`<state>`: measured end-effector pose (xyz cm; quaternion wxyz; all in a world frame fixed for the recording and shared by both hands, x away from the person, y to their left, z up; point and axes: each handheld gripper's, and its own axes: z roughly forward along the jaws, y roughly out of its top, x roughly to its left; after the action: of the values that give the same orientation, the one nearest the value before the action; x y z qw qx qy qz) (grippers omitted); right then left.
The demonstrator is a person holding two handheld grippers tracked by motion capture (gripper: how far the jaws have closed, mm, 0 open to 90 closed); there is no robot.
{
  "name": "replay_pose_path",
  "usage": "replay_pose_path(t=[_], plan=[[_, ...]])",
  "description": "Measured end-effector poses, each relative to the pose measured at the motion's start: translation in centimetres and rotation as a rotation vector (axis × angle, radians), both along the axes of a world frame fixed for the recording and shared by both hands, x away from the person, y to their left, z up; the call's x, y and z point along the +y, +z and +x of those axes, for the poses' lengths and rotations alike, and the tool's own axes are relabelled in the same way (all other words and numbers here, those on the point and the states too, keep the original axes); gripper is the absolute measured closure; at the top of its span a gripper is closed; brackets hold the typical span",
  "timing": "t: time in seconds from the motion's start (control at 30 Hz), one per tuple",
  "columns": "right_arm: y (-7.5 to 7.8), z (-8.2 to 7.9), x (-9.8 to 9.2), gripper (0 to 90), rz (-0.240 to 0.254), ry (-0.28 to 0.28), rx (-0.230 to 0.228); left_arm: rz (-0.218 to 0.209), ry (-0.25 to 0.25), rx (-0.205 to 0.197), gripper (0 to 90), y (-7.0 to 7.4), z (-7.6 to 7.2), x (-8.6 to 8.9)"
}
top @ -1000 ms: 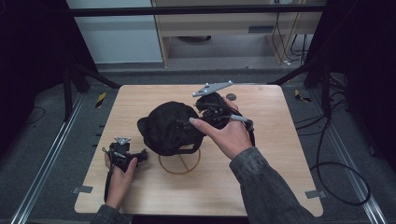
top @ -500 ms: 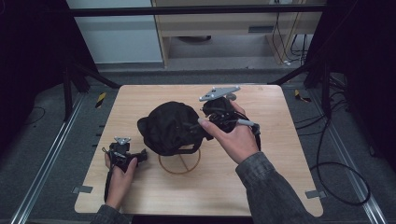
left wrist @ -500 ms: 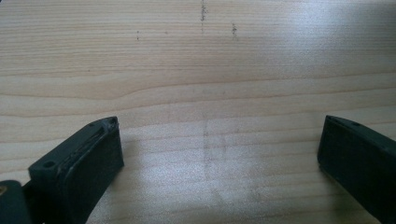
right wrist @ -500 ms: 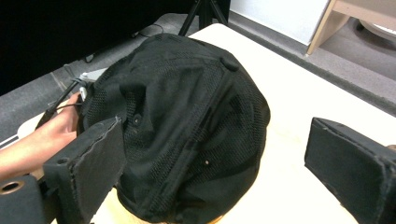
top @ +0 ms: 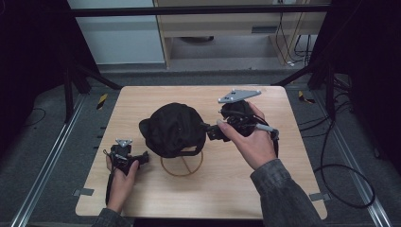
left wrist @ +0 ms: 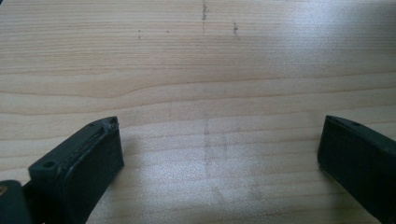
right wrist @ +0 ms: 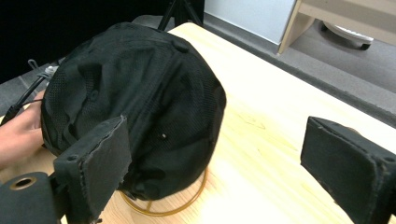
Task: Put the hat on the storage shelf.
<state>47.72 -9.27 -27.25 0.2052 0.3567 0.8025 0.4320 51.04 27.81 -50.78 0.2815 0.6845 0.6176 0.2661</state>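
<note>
A black cap [top: 170, 128] rests on a thin brown ring stand [top: 182, 164] in the middle of the wooden table [top: 156, 203]. My right gripper [top: 211, 133] is held just to the cap's right, pointing at it, jaws wide open. In the right gripper view the cap [right wrist: 135, 102] fills the left half, the ring [right wrist: 163, 207] peeks out beneath it, and my right gripper [right wrist: 215, 163] holds nothing. My left gripper [top: 141, 158] lies low at the front left, beside the cap's brim. In its own view my left gripper [left wrist: 219, 158] stands open over bare wood.
A black cable [top: 347, 170] trails from the right gripper off the table's right edge onto the floor. Black frame legs [top: 71, 85] stand behind both back corners. The person's left hand [right wrist: 21, 128] sits beyond the cap. Bare wood lies at front right.
My right gripper has drawn back to the right, away from the cap's side, with its grey plate shifting right. The left gripper and the cap have stayed put.
</note>
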Motion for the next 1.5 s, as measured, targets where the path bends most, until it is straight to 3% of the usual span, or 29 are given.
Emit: replay_pose_path(t=[0.17, 0.3, 0.67, 0.9, 1.5], plan=[[0.3, -0.8, -1.8, 8.4, 0.019, -0.014, -0.021, 0.000, 0.005, -0.002, 0.0, 0.0, 0.0, 0.0], [-0.5, -0.2, -2.9, 8.9, 0.001, -0.044, -0.012, -0.001, 0.005, -0.002, 0.0, 0.0, 0.1, 0.0], [-2.3, -0.1, -5.4, 9.3, 0.044, -0.079, -0.012, -0.001, 0.009, -0.002, 0.0, 0.0, 0.0, 0.0], [-3.2, -0.2, -6.4, 9.3, 0.045, -0.085, -0.017, -0.001, 0.010, -0.001, 0.0, 0.0, 0.0, 0.0], [-9.2, -1.1, -10.3, 9.2, 0.068, -0.173, 0.039, -0.001, 0.010, -0.002, 0.0, 0.0, 0.0, 0.0]])
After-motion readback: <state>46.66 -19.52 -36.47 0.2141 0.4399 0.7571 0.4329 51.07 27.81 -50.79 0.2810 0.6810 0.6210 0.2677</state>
